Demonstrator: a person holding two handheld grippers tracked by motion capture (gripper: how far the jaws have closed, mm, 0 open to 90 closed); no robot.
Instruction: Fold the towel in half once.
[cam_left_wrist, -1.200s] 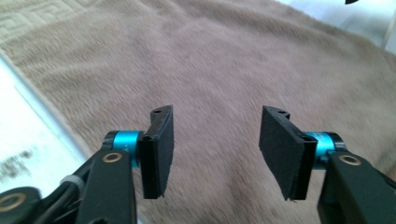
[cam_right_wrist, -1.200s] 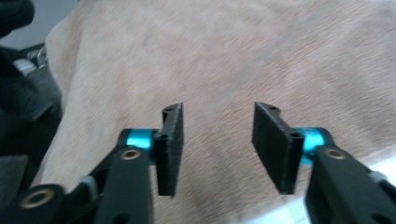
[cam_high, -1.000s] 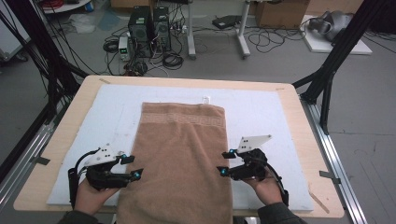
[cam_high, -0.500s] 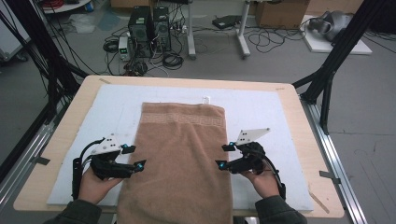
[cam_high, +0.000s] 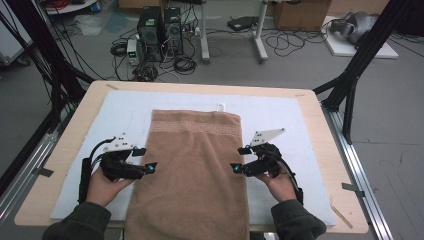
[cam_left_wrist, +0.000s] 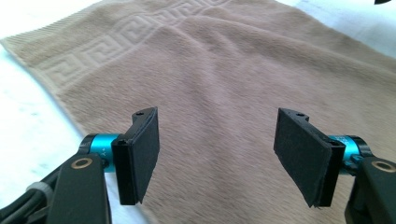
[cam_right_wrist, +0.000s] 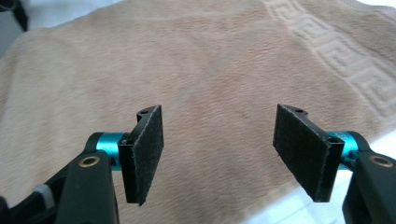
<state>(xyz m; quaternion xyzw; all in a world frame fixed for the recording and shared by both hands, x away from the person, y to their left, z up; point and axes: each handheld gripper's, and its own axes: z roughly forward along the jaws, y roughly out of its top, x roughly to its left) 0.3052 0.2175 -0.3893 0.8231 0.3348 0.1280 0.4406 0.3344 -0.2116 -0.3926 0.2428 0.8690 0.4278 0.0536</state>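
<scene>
So the tan towel (cam_high: 192, 175) is lying flat down the middle of the counter (cam_high: 320, 125), on top of a white mat (cam_high: 280, 112) that's covering most of the wood. Its far edge, the one with the woven key-pattern band, is sitting a bit short of the counter's far edge, and its near end is hanging over the near edge. A small white tag (cam_high: 220, 106) is poking out just past the towel's far edge.

The left gripper (cam_high: 142, 159) is hovering at the towel's left edge, roughly halfway down, pointing inward across the cloth. In the left gripper view the left gripper (cam_left_wrist: 217, 156) is showing jaws standing well apart with nothing between them, just the towel (cam_left_wrist: 224, 84) beneath. They've just been opening, and no pad is pressing on the fabric.

The right gripper (cam_high: 239, 159) is mirroring that at the towel's right edge, also pointing in. Same deal in the right gripper view: the right gripper (cam_right_wrist: 219, 156) has jaws spread wide, having just been opening, nothing caught in them, towel (cam_right_wrist: 205, 70) underneath.

Each gripper is being held by a hand coming in from the counter's near edge, in dark sleeves. Past the counter's far edge, computer boxes (cam_high: 160, 25) and tangled cables (cam_high: 185, 62) are sitting on the floor.
</scene>
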